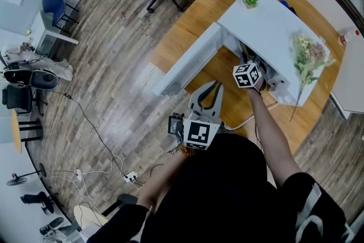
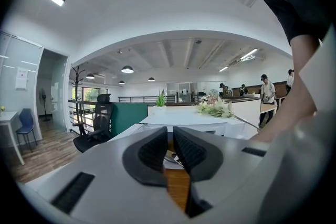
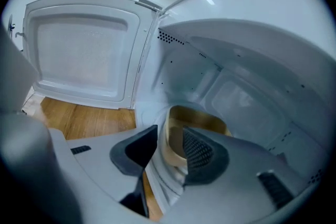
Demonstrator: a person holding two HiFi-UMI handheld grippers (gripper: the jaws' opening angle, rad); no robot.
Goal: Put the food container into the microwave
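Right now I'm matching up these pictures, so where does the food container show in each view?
Head view: not in it; hidden inside the microwave.
Left gripper view: not in it; only the microwave's outside shows.
Right gripper view: lower centre, the food container sits inside the cavity.
Shared landmark: the microwave.

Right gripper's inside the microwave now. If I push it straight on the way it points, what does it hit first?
Probably the food container: its near wall stands between the right gripper's open jaws, so it would slide deeper between them. Behind it, the microwave's back wall.
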